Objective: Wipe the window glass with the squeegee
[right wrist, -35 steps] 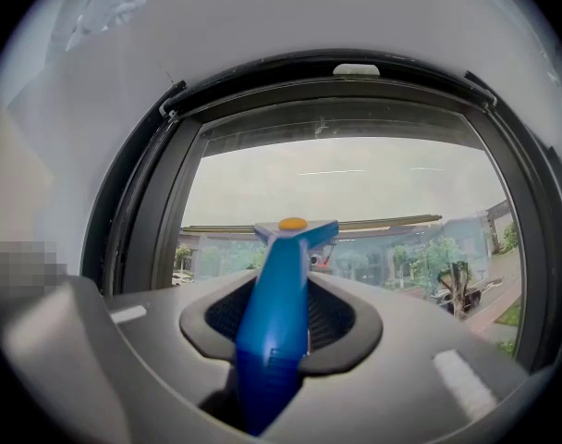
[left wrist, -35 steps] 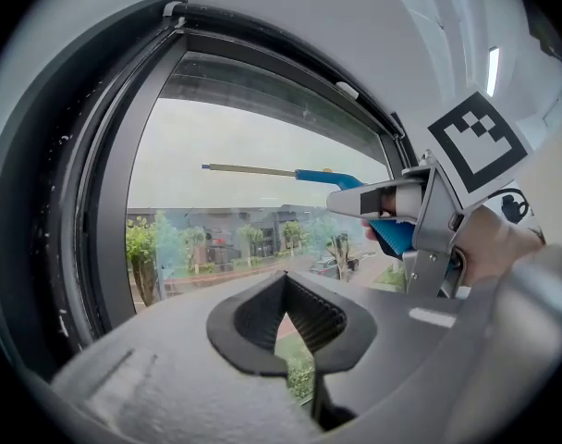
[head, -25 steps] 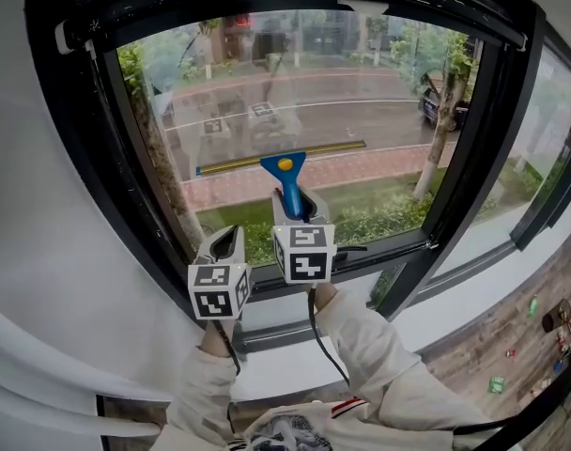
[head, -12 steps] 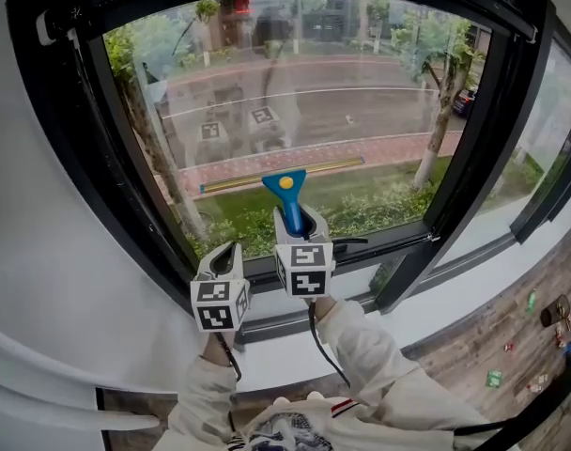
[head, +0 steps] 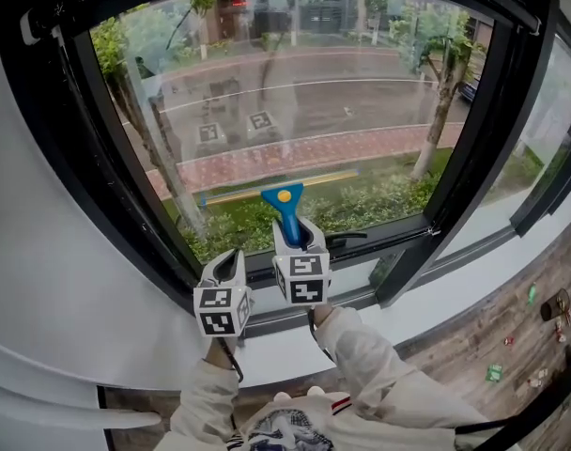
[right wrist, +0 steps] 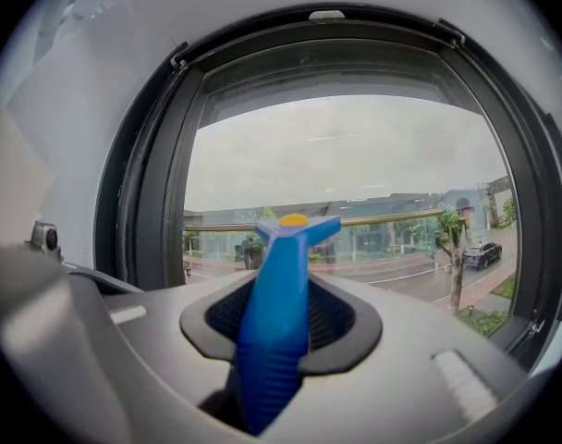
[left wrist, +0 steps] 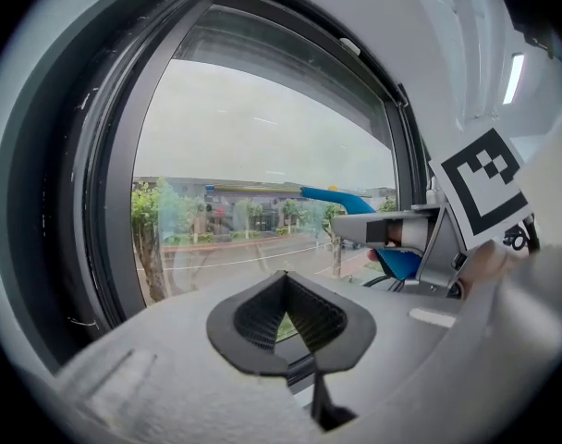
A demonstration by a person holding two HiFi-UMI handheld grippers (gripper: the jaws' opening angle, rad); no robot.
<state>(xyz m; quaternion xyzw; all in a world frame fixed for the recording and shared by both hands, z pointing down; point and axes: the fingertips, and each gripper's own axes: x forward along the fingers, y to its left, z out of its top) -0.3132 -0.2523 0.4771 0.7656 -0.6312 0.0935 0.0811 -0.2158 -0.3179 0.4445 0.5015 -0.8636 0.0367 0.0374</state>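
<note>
Item: squeegee [head: 284, 198], blue handle, yellow-edged blade lying level across the lower part of the window glass [head: 304, 92], just above the bottom rail of the black frame [head: 126, 214]. Holder: right gripper [head: 300, 231], jaws clamped on the ribbed handle, which runs up between them in the right gripper view [right wrist: 281, 289]. Left gripper [head: 230, 257]: jaws together with nothing between them, held idle just beside the right one and below the glass. Step, as judged: a downward pass close to its end at the foot of the pane. Next move, as judged: carry the blade to the rail, lift it clear, and set it high again on a strip to one side, keeping the edge flat and pressed evenly. Surroundings: white wall [head: 41, 280] left of the frame, white sill [head: 276, 360] beneath, wood-plank floor [head: 511, 332] at lower right with small scattered objects; a wet street and trees show through the pane.
</note>
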